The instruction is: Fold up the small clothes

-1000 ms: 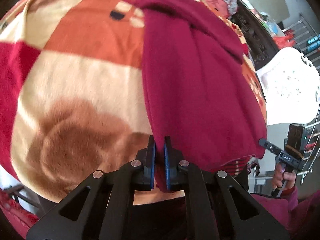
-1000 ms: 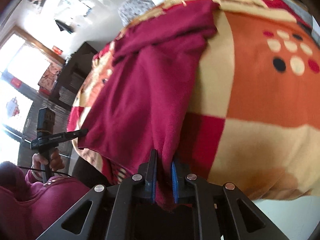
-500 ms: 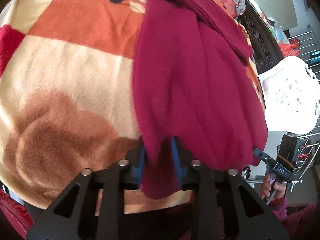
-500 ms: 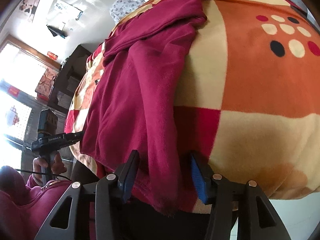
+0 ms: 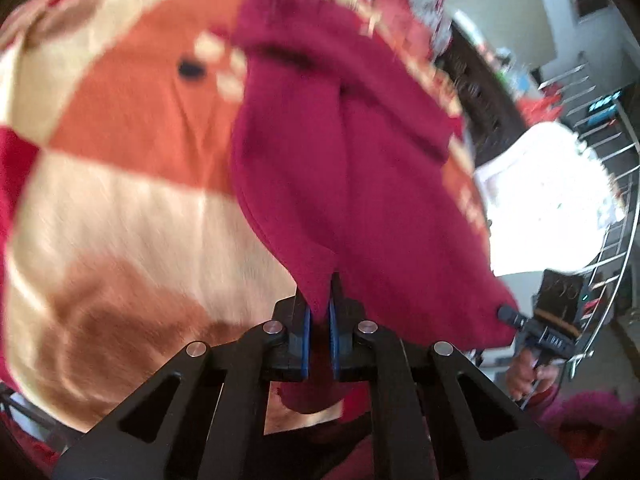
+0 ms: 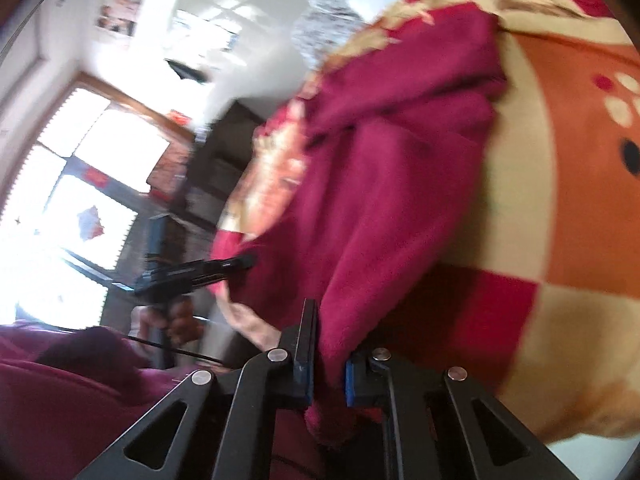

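The dark red fleece garment point(image 5: 360, 184) lies lengthwise on the patterned blanket point(image 5: 120, 208), its far end bunched toward the pillows and its near hem drawn off the blanket's edge toward the person. The left gripper point(image 5: 319, 332) has just been closing, and its blue pads now pinch one near corner of the hem, with a tuft of fleece hanging below the jaws. The right gripper point(image 6: 328, 376) has likewise just been closing and clamps the other near corner, a thick wad of cloth pressed between its pads (both views are smeared, so how much fabric each bite holds is hard to judge). With both corners taken, the step in hand looks like lifting the near hem to carry it over toward the far end. To do it well, I would keep the two corners level and the hem taut between them, raise it only enough to clear the body of the garment, travel straight along its length, and lay edge on edge before letting go, so the soft fleece does not sag or twist.
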Demonstrator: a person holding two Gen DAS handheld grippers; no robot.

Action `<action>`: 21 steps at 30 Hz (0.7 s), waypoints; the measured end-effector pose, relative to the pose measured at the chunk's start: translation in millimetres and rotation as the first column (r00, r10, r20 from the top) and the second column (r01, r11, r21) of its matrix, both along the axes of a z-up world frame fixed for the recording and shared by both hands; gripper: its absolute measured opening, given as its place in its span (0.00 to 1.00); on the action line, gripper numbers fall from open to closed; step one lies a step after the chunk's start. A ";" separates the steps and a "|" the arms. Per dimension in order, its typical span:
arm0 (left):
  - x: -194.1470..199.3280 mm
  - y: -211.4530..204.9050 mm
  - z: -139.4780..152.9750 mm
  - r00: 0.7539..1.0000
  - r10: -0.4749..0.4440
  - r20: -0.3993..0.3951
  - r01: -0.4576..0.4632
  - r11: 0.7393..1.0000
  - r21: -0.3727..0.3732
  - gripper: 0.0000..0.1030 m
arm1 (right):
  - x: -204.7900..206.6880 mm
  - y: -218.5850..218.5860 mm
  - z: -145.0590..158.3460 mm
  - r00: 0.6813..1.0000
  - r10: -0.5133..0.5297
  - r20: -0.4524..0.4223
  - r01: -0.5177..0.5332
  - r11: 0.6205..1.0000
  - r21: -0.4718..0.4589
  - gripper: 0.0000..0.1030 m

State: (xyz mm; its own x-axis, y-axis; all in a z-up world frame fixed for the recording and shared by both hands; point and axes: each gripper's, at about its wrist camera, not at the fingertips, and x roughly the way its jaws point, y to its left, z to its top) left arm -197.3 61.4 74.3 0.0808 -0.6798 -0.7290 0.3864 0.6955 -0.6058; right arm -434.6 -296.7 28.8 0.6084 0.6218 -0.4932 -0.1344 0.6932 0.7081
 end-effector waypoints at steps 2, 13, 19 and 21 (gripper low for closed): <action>4.7 9.9 17.2 0.999 0.023 0.035 -0.022 0.999 -0.034 0.06 | 2.7 -1.1 13.6 0.998 0.022 0.060 -0.027 0.997 0.076 0.09; 80.1 -27.1 76.5 0.985 0.059 0.163 -0.032 0.986 -0.162 0.06 | 78.7 -62.8 59.0 0.976 -0.130 0.176 0.113 0.988 0.107 0.09; 166.7 -88.6 86.8 0.962 0.100 0.253 -0.067 0.989 -0.134 0.06 | 161.0 -105.8 75.3 0.951 -0.219 0.218 0.209 0.975 0.071 0.09; 192.3 -107.0 82.9 0.954 0.109 0.278 -0.083 0.991 -0.102 0.06 | 196.3 -122.4 68.8 0.953 -0.245 0.180 0.235 0.969 0.075 0.09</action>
State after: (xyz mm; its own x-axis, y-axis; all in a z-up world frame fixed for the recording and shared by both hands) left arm -5.0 -45.7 157.2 0.3425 -0.7192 -0.6045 0.4844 0.6865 -0.5423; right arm -238.3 -419.1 97.6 0.8206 0.4682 -0.3277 -0.1015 0.6838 0.7226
